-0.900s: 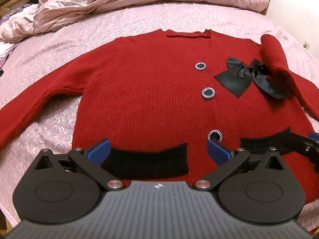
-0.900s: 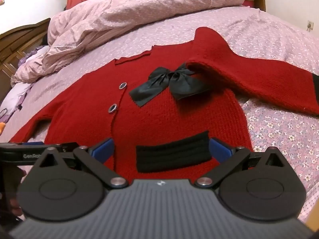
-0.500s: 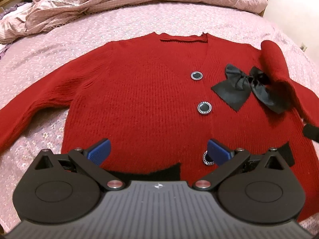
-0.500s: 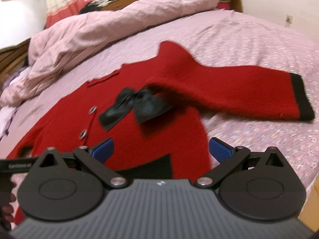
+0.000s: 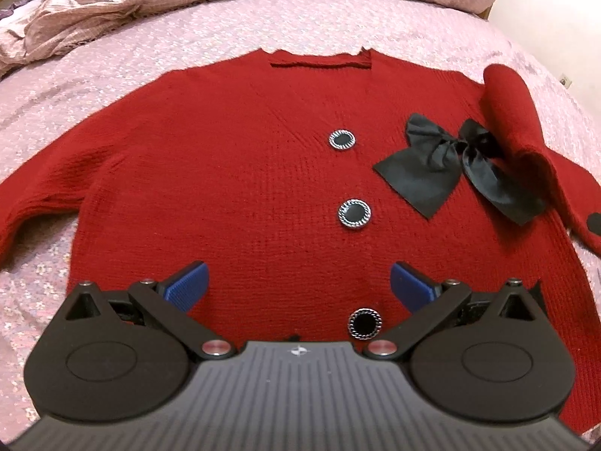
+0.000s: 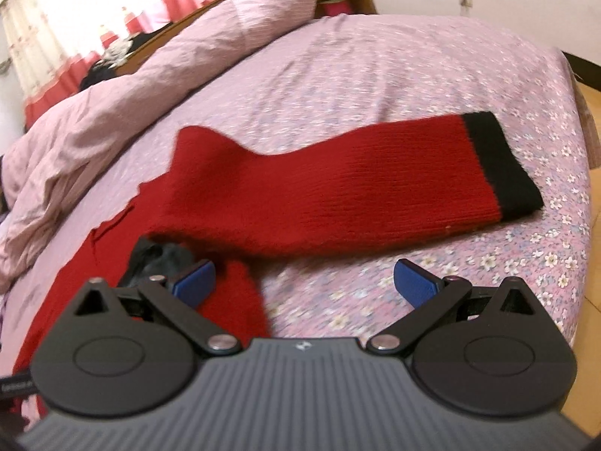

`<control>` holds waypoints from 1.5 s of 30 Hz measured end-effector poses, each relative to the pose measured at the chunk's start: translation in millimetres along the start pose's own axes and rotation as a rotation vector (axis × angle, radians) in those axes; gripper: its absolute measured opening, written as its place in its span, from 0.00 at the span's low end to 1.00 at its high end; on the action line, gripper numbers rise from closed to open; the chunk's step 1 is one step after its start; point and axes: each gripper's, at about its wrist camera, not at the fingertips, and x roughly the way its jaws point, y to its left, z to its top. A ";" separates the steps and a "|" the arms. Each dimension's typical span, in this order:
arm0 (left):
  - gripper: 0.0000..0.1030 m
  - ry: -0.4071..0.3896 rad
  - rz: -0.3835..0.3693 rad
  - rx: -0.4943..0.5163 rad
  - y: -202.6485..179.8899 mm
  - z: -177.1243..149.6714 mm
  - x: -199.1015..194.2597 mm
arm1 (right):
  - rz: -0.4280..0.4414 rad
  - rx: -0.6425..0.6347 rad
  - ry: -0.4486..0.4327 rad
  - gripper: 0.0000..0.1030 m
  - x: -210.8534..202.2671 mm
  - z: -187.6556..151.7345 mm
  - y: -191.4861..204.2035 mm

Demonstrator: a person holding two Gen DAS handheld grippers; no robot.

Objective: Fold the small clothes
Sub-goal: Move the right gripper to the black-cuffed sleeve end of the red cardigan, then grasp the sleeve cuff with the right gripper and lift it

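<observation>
My left claw (image 5: 298,282) hangs over the lower front of the red cardigan (image 5: 233,173), tipped steeply down, its blue pads (image 5: 186,285) spread wide with nothing between them but knit below. The cardigan lies face up and mostly flat on the bed (image 5: 157,56), neckline toward the rumpled pink duvet (image 5: 112,3) at the far end. Three round black buttons with silver rims run down its front: the top button (image 5: 342,139), the middle button (image 5: 354,214), and the bottom button (image 5: 364,324) just ahead of my claw's body. A black satin bow (image 5: 450,165) sits beside the buttons, and the right sleeve is humped up in a fold just behind it. The left sleeve (image 5: 33,203) stretches out flat toward the edge of the left view. My right claw (image 6: 304,282) is also fully spread and grips nothing; it hovers over the flowered sheet (image 6: 375,75) at the cardigan's side edge. Ahead of it the right sleeve (image 6: 338,188) lies out across the bed, its black cuff (image 6: 496,165) near the mattress edge. The bow shows there only as a dark blur by my left pad.
</observation>
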 end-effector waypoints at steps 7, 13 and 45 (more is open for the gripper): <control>1.00 0.042 0.019 0.009 -4.7 -3.9 19.8 | 0.023 0.121 0.017 1.00 24.7 4.8 -23.9; 1.00 0.038 0.041 0.025 -7.8 -6.6 27.5 | 0.035 0.155 0.015 1.00 42.0 8.3 -32.4; 1.00 -0.002 0.030 0.021 -4.2 -10.1 16.1 | 0.052 0.188 -0.203 0.15 19.9 29.6 -36.7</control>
